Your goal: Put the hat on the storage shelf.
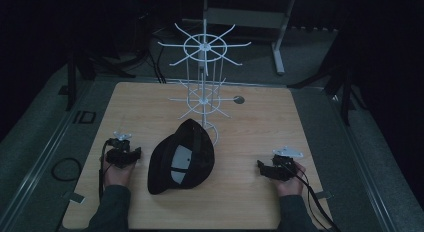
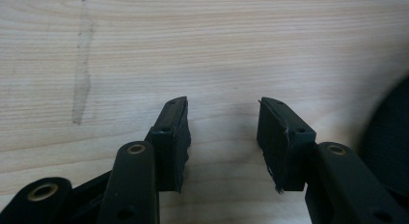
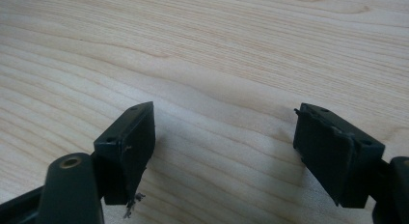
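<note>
A wooden table (image 1: 260, 122) lies under both claws. Beyond them, toward the far edge, stands a white wire rack (image 1: 204, 77). Between the two claws lies a black cap (image 1: 182, 157), upside down, its pale inner label showing; it lies just beside the left gripper (image 1: 136, 153) and farther from the right gripper (image 1: 260, 166), touching neither. Both claws are released, jaws apart over bare wood with nothing between them, the right pair wider.
</note>
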Demonstrator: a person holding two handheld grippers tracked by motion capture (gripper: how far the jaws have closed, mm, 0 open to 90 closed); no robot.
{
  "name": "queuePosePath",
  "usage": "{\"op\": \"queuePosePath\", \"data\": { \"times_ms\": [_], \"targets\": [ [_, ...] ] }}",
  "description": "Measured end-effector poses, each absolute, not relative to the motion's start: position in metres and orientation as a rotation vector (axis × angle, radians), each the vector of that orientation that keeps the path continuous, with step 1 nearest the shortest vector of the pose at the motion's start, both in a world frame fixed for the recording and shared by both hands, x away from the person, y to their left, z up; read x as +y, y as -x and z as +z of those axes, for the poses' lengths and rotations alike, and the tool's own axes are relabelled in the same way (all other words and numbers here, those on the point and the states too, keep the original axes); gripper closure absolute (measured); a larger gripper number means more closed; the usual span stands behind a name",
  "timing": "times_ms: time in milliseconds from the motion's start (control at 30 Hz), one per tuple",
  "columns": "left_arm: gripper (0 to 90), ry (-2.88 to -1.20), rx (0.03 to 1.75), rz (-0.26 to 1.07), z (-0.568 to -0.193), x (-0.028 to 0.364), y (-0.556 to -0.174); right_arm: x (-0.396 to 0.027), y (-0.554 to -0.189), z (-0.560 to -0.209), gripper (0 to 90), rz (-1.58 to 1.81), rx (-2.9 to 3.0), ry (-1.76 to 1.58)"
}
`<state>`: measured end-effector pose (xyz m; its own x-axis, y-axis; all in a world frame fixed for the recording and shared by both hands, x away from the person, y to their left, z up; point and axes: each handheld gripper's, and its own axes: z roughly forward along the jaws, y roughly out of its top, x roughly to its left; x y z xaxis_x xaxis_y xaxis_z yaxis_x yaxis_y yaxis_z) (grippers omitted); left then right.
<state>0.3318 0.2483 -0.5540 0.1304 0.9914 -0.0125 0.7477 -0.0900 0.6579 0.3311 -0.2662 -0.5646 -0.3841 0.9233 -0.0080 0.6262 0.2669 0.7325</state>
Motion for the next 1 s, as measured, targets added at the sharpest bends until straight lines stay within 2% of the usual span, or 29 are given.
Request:
{"op": "queuePosePath", "data": {
  "times_ms": [800,900,1000],
  "targets": [
    [48.9,-1.922,1.4,0.564,-0.514,0.221,-0.283,-0.266,-0.33,-0.565,21.6,0.911,2.112,-1.394],
    [49.9,-1.918,1.387,0.556,-0.512,0.221,-0.279,-0.266,-0.33,-0.565,21.6,0.911,2.112,-1.394],
    [56.1,-1.934,1.352,0.509,-0.508,0.22,-0.273,-0.266,-0.33,-0.565,21.6,0.911,2.112,-1.394]
  ]
}}
